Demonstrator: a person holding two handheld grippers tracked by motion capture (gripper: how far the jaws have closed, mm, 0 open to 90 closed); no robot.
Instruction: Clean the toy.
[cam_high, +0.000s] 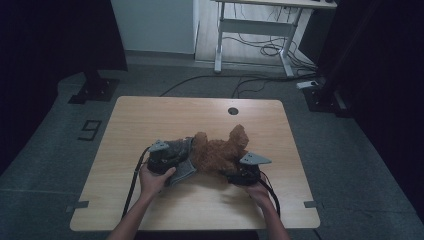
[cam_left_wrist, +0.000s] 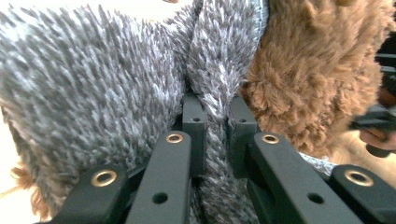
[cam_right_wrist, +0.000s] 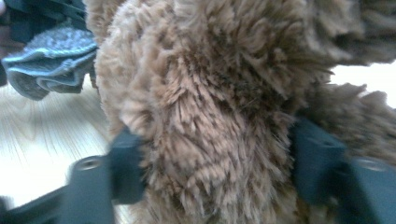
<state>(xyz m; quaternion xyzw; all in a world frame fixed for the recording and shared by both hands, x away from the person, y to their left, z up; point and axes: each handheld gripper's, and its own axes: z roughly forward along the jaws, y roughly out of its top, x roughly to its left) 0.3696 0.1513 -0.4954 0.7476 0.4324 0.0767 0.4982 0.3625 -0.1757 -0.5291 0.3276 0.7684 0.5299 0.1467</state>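
My left claw (cam_left_wrist: 215, 135) is clamped on a fold of grey cloth (cam_left_wrist: 93, 93) worn by the brown plush toy (cam_high: 217, 150), which lies mid-desk (cam_high: 150, 115) between my hands. My right claw (cam_right_wrist: 215, 163) straddles the toy's brown fur, jaws wide at either side; whether they press, I cannot tell. A "9" (cam_high: 90, 130) marks the floor left of the desk.

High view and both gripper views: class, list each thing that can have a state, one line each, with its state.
Brown furry plush toy: lying on the table, partly inside the grey garment.
Grey fuzzy knitted garment: bunched at the toy's left end, a fold pinched.
Left tool: shut on the garment's fold.
Right tool: jaws on either side of the toy's fur; grip unclear.
Light wooden table: bearing both.
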